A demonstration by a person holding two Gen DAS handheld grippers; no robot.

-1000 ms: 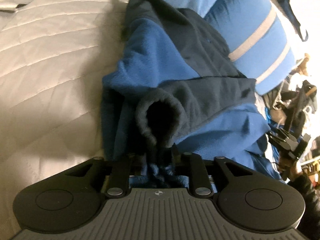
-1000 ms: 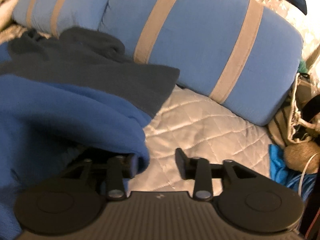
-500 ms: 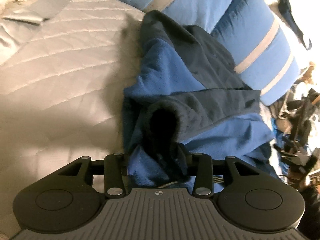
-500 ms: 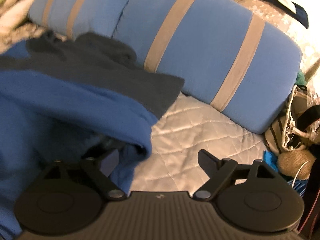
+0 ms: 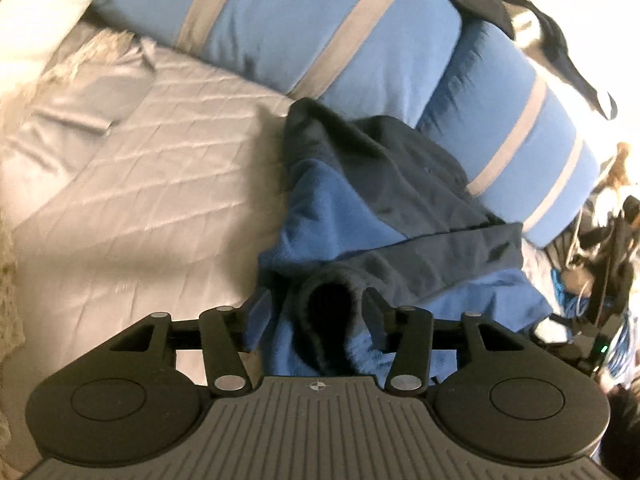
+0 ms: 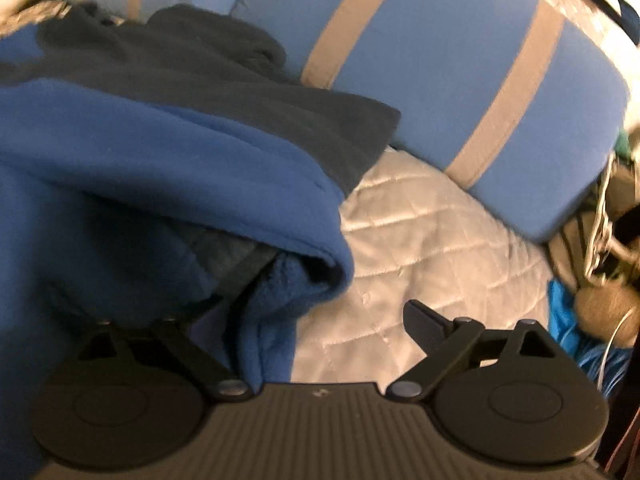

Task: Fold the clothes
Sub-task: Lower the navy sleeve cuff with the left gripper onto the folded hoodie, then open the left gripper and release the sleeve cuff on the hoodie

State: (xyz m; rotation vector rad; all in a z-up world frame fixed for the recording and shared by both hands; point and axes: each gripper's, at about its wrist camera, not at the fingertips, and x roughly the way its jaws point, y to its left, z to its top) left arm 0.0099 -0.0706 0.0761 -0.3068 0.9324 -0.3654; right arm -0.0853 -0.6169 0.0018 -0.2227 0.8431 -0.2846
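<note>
The left hand-held gripper has its fingers spread apart, one on each side of a dark sleeve cuff; the fingers straddle the cuff without pinching it. The cuff belongs to a blue and navy fleece jacket lying bunched on the bed, which is covered with a pale quilted spread. The jacket's far edge lies against two blue pillows with tan stripes.

The right hand-held gripper is wide open and holds nothing. Its right finger hovers over bare quilt, while the left finger is hidden under a folded blue edge of the jacket, so whether it touches the cloth cannot be told. Past the jacket the striped pillow lies across the bed. At the right edge lies a blurred jumble of cords and bags.
</note>
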